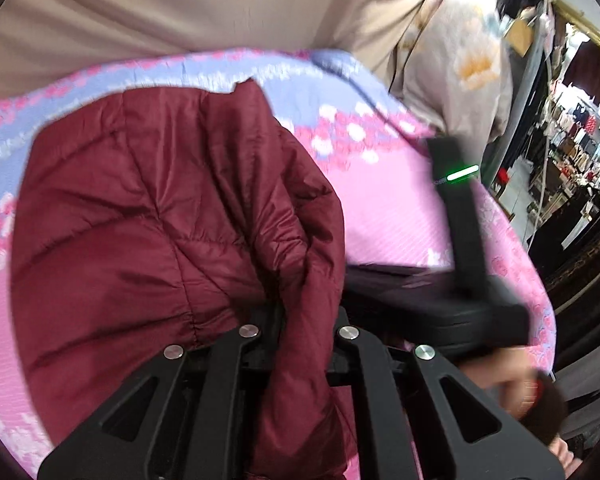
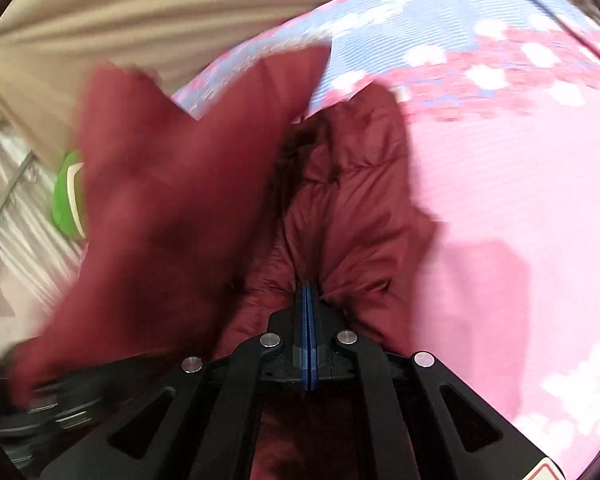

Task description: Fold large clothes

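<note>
Jacket (image 1: 148,216), a maroon quilted puffer, lies bunched on a bed covered by a pink and lavender floral bedsheet (image 1: 388,216). In the left wrist view its bulk fills the frame from about 9 o'clock to the centre, and its long axis runs from the gripper at 6 o'clock up toward a pointed corner near 12 o'clock. The left gripper (image 1: 300,344) has a thick fold of the jacket bunched between its fingers; the fingertips are buried in fabric, so I cannot tell how tightly it is closed. The right gripper (image 2: 310,304) is pinched on a gathered pleat of the jacket (image 2: 340,216), its blue pads (image 2: 305,332) nearly touching. In that view a blurred flap rises toward 10 o'clock. A beige curtain (image 1: 180,4) hangs behind the bed. At 9 o'clock in the right wrist view sits a green object (image 2: 66,196), partly hidden.
</note>
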`<state>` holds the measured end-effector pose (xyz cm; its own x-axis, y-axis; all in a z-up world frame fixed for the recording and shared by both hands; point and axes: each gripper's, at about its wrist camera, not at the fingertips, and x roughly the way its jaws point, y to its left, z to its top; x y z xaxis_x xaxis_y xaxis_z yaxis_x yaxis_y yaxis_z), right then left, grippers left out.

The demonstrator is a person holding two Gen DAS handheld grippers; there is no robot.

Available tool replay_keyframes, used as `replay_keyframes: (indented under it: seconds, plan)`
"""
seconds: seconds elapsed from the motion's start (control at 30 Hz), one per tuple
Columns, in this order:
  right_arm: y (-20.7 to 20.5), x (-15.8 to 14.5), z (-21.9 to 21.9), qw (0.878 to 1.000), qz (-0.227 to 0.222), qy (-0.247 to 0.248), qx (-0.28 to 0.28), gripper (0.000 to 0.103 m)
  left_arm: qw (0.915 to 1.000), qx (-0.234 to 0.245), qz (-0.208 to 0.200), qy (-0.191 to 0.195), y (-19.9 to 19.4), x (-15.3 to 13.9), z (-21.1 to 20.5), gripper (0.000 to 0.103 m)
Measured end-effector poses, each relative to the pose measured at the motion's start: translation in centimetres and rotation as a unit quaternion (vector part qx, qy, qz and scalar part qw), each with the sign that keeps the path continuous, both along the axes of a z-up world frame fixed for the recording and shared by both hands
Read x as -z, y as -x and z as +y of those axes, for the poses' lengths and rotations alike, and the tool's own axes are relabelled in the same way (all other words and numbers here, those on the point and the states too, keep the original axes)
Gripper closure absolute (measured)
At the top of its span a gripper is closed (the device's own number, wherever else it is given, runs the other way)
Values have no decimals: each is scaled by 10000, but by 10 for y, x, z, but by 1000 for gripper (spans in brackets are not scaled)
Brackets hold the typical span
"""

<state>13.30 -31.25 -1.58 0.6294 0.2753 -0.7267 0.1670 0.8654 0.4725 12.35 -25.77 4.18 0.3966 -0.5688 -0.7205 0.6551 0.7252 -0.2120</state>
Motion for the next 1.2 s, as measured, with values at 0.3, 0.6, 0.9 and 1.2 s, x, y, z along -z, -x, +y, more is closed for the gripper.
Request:
replay_keyframes:
  seconds: [0.3, 0.6, 0.9, 1.2]
  plan:
    - [89, -16, -44, 9974, -376, -262, 550, 95, 9982, -19, -186, -574, 4, 38, -32, 90]
    - [124, -38, -52, 9942, -844, 143, 657, 59, 9941, 453, -554, 819, 48, -44, 34, 30]
    - [95, -80, 39, 9854, -1666, 184, -285, 33, 9864, -1246, -609, 878, 28, -46, 132, 22]
    - [96, -41, 28, 9921, -1234, 158, 138, 99, 9919, -1068, -691, 61, 42, 5, 105, 25]
